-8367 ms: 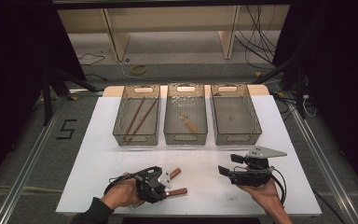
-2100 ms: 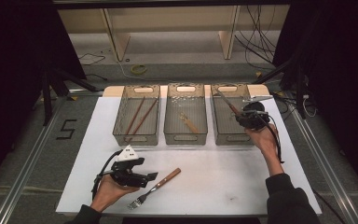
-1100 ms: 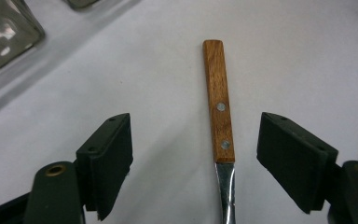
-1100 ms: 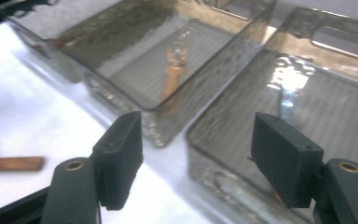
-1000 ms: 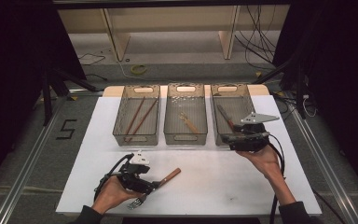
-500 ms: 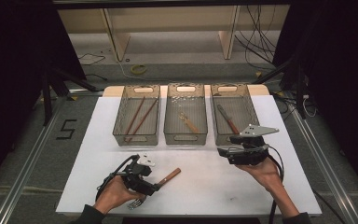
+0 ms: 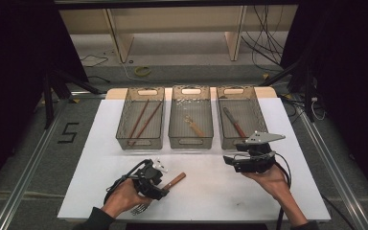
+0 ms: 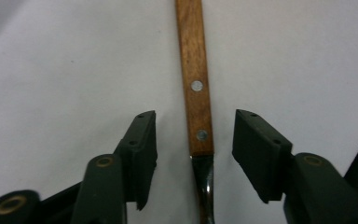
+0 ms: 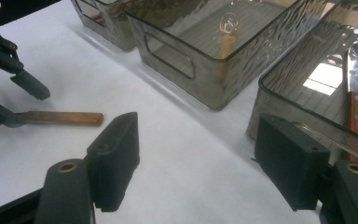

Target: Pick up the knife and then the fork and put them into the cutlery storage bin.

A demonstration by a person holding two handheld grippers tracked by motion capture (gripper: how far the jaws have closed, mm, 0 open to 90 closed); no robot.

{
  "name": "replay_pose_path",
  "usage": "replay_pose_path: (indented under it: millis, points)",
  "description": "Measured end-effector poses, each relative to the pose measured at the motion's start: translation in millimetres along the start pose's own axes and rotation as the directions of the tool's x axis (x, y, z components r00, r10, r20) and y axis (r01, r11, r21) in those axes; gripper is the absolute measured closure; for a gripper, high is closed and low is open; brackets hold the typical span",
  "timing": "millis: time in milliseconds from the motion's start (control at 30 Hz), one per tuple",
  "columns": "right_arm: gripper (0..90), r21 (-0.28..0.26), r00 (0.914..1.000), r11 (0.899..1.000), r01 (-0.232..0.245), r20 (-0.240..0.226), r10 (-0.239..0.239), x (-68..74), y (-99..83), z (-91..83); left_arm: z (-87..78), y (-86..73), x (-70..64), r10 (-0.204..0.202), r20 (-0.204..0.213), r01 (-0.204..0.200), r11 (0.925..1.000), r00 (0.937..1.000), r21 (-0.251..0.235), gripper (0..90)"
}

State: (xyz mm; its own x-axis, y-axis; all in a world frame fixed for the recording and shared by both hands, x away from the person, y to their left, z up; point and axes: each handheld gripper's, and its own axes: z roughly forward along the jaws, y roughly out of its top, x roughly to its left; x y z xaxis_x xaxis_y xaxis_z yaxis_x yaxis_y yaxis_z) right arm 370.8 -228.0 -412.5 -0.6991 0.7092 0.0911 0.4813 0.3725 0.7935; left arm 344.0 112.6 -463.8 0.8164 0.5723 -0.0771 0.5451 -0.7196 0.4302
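jaws of left gripper [image 8: 193,154] straddle fork [image 8: 196,93] handle, untouched, gaps visible.

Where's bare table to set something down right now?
The widest free patch lies between the fork at the left gripper and the right gripper, in front of the three bins. The strip left of the left bin is bare too. It is crowded round the fork.
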Motion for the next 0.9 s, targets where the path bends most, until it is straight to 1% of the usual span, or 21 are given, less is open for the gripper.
replay_pose_path:
  millis: [33, 100, 200, 367, 433, 500, 633, 767, 900]
  points:
    - [31.6, -0.001, 1.0, 1.0, 0.001, 0.001, -0.001, 0.0, -0.2, -0.2, 1.3, 0.8, -1.2, -0.001, -0.004, 0.001, 1.0, 1.0, 0.002, 51.5]
    - [31.6, -0.001, 1.0, 1.0, 0.002, 0.003, -0.002, 0.0, -0.7, -0.3, 2.9, 2.0, -1.6, 0.018, -0.008, -0.018, 0.9996, 0.9998, 0.02, 55.1]
    - [31.6, -0.001, 1.0, 1.0, 0.005, 0.001, -0.005, -0.2, -1.3, 0.0, 5.5, 2.5, -2.4, 0.03, -0.009, -0.03, 0.9988, 0.9995, 0.039, 59.3]
    - [31.6, 0.002, 1.0, 1.0, 0.002, -0.003, -0.002, 1.1, -1.2, 0.4, 6.5, 4.0, -4.4, 0.047, -0.037, -0.045, 0.9977, 0.9982, 0.05, 65.3]
    - [31.7, 0.003, 1.0, 1.0, 0.002, -0.003, -0.002, 1.4, -1.3, 0.5, 6.7, 4.4, -5.6, 0.064, -0.041, -0.061, 0.9967, 0.9971, 0.052, 67.3]
    - [31.8, 0.002, 1.0, 1.0, 0.002, -0.003, -0.002, 1.4, -1.3, 0.5, 6.8, 4.7, -7.6, 0.089, -0.041, -0.087, 0.9948, 0.9952, 0.054, 71.9]
    - [32.0, 0.0, 1.0, 1.0, 0.003, -0.002, -0.003, 1.7, -1.4, 0.5, 7.1, 5.1, -8.1, 0.093, -0.038, -0.091, 0.9943, 0.9949, 0.055, 75.6]
    - [32.0, 0.0, 1.0, 1.0, 0.004, -0.005, -0.004, 2.2, -1.3, 0.4, 7.1, 5.0, -9.4, 0.106, -0.043, -0.103, 0.9932, 0.9935, 0.054, 76.3]
    - [32.1, 0.001, 0.9999, 1.0, 0.005, -0.013, -0.005, 3.6, -1.4, 1.4, 6.6, 4.1, -8.2, 0.111, -0.031, -0.11, 0.9929, 0.9933, 0.047, 76.6]
